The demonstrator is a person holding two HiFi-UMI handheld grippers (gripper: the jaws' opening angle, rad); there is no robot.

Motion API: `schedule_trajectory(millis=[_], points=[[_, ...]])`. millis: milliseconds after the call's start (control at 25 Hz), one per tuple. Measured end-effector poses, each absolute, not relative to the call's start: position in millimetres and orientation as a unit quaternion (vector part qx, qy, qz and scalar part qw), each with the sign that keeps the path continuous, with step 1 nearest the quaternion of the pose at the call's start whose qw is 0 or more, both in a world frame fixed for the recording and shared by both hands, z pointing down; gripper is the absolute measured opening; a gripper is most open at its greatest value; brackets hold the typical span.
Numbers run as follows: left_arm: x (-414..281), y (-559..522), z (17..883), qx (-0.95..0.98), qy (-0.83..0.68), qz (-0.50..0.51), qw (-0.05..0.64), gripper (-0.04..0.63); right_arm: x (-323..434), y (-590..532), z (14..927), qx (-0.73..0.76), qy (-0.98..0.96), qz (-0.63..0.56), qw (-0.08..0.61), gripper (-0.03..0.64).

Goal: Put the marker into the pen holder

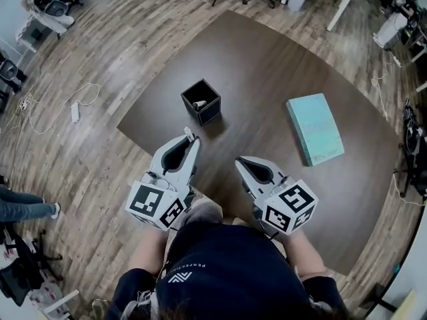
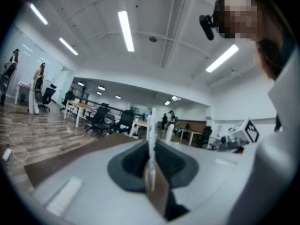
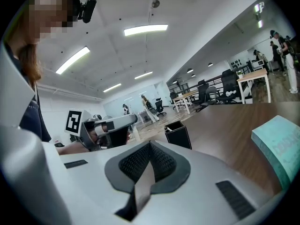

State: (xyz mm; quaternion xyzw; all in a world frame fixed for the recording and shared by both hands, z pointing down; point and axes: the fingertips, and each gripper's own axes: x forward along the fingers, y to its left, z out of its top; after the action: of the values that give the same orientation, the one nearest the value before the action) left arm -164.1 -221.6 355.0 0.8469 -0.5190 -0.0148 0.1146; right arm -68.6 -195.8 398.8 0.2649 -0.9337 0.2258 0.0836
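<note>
Person's dark top (image 1: 220,265) fills the bottom of the head view, both arms forward. Left gripper (image 1: 189,141) is clamped on a slim white marker (image 2: 151,130), which stands up between the jaws. Its tip sits near the black pen holder (image 1: 208,114), short of it, not touching. Right gripper (image 1: 241,162) has its jaws pressed together with nothing between them, beside the left one. The holder stands upright on the dark table (image 1: 267,72); a pale item is inside, too small to identify. A teal book (image 1: 315,128) lies flat, well to the right.
</note>
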Motion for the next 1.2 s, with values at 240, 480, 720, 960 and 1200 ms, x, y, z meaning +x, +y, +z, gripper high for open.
schedule_trajectory(millis=[240, 480, 720, 960, 1200], points=[[-183.4, -258.5, 345.8, 0.857, -0.503, -0.026, 0.106, 0.049, -85.5, -217.5, 401.2, 0.286, -0.925, 0.235, 0.085, 0.002], [-200.2, -292.5, 341.5, 0.864, -0.492, -0.032, 0.102, 0.049, -91.9, -238.7, 404.0, 0.313, -0.914, 0.242, 0.086, 0.002], [-206.4, -320.5, 341.3, 0.871, -0.479, -0.036, 0.103, 0.049, -98.5, -253.5, 407.3, 0.329, -0.907, 0.249, 0.089, 0.002], [-210.5, -344.5, 346.8, 0.873, -0.476, -0.041, 0.101, 0.049, -99.5, -266.8, 411.7, 0.344, -0.898, 0.26, 0.093, 0.002], [-214.9, -357.5, 359.6, 0.869, -0.483, -0.038, 0.097, 0.049, -97.8, -268.3, 420.4, 0.354, -0.888, 0.274, 0.1, 0.002]])
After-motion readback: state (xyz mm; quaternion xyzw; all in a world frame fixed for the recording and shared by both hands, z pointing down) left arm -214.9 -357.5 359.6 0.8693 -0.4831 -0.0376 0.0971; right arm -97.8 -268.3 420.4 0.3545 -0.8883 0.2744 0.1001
